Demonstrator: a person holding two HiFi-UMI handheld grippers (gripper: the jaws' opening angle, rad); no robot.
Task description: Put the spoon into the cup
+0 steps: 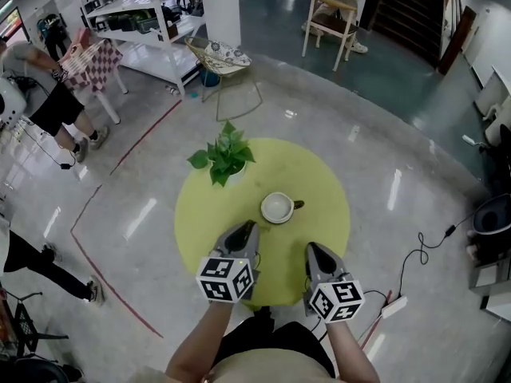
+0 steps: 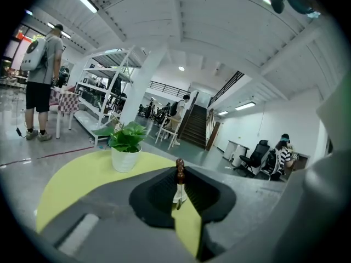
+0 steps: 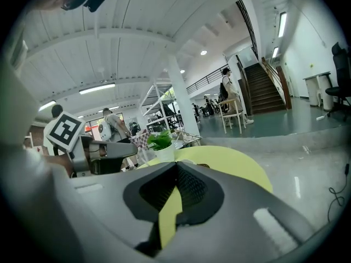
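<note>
the left gripper [image 1: 247,230] is clenched on the spoon [image 2: 179,171]: the brown knobbed end stands above the jaw tips and a pale part shows lower between the pads, so the spoon sits roughly upright in the grip. the right gripper [image 1: 314,250] has its jaws pressed together on nothing. both hover over the near edge of the table [image 1: 319,174]. the cup [image 1: 277,207] stands just beyond them, nearer the left one, mouth up and seemingly empty

the step in hand looks like carrying the spoon to the cup. to do it well, bring the left gripper forward and to the right until the spoon's low end is over the mouth, not the rim. hold it near upright, lower it inside, and only then loosen the jaws. letting go high or off-centre could tip the cup or drop the spoon on the table

a small dark bit at the cup's right side may be its handle. the plant [image 1: 223,156] stands behind and left of the cup, clear of the path. the right gripper is just beside the route and does best held back. a chair [image 1: 227,58], shelves [image 1: 136,14] and people are well away on the floor
</note>
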